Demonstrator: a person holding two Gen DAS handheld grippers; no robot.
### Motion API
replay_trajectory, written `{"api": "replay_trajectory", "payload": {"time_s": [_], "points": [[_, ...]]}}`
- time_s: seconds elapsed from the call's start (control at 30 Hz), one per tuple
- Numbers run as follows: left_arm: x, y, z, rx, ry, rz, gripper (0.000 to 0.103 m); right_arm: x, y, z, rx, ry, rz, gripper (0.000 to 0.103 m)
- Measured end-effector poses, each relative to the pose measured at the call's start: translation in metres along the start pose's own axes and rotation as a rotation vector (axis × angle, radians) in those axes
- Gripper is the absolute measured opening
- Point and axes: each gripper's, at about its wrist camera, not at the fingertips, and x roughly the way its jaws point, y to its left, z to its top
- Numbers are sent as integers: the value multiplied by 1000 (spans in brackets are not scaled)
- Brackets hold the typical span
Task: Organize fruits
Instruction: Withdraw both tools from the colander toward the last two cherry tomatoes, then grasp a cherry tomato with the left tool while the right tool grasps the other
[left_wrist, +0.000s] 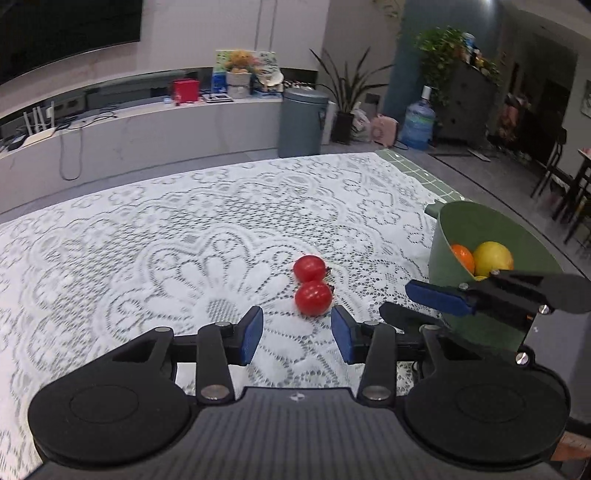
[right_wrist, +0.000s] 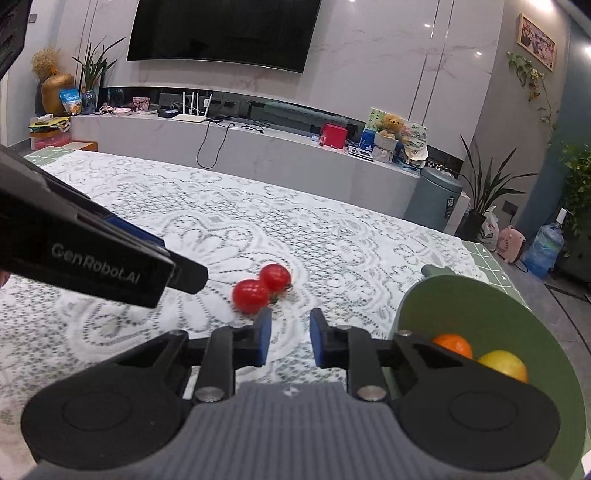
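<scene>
Two red tomatoes lie touching on the white lace cloth: the near tomato (left_wrist: 313, 297) (right_wrist: 250, 295) and the far tomato (left_wrist: 308, 267) (right_wrist: 274, 277). A green bucket (left_wrist: 476, 225) (right_wrist: 480, 295) at the right holds an orange (left_wrist: 463, 255) (right_wrist: 453, 344) and a yellow lemon (left_wrist: 492, 257) (right_wrist: 504, 364). My left gripper (left_wrist: 297, 334) is open and empty, just short of the near tomato. My right gripper (right_wrist: 289, 339) is open and empty, slightly right of the tomatoes, beside the bucket. It also shows in the left wrist view (left_wrist: 424, 306).
The lace cloth (left_wrist: 184, 229) covers a green-tiled table whose right edge (left_wrist: 424, 173) runs past the bucket. Beyond the table stand a long TV counter (right_wrist: 258, 144), a grey bin (left_wrist: 302, 122), plants and a water bottle (left_wrist: 417, 125).
</scene>
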Motion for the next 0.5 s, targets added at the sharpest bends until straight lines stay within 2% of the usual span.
{"api": "replay_trajectory", "payload": {"time_s": [0.23,0.37,0.5], "points": [[28,-3,7,88,45,-49,50,7,-15,3,35,-20,17,13],[44,-12,7,186,60,-33,50,8,-21,6,34,-32,15,13],[58,-17,10,238,68,-22,50,9,-27,8,55,-39,17,13]]}}
